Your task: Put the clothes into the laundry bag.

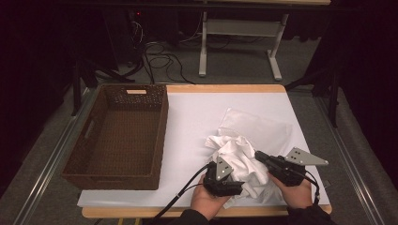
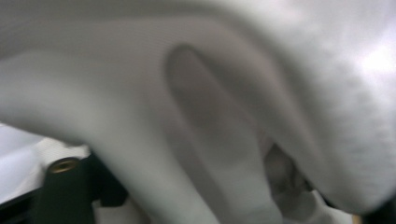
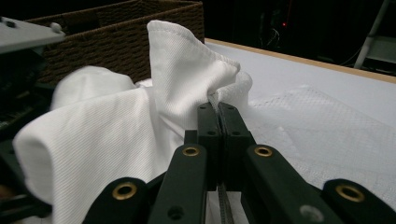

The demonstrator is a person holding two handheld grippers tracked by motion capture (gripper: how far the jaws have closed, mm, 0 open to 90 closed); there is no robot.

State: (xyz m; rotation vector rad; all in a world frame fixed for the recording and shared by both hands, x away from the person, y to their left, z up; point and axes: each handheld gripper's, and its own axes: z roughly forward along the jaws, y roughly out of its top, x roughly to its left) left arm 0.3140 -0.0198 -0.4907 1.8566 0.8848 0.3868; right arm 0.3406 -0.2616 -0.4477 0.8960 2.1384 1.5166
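A crumpled white cloth [image 1: 237, 154] lies near the table's front edge, between my two grippers. My right gripper [image 1: 259, 154] comes in from the right and is shut, pinching a raised fold of the cloth [image 3: 187, 79] at its tips [image 3: 218, 109]. My left gripper [image 1: 240, 188] lies low at the cloth's front left with its tips buried in the fabric. In the left gripper view the blurred cloth [image 2: 233, 93] drapes over the space between the jaws. Dark jaw parts show far apart in the bottom corners, and the pads are hidden.
A brown woven basket [image 1: 162, 136] with nothing in it stands on the left of the white table cover [image 1: 197, 117], close behind the cloth in the right gripper view [image 3: 93, 37]. A flat white mesh piece [image 1: 263, 126] lies behind the cloth. Cables and a stand sit on the floor beyond.
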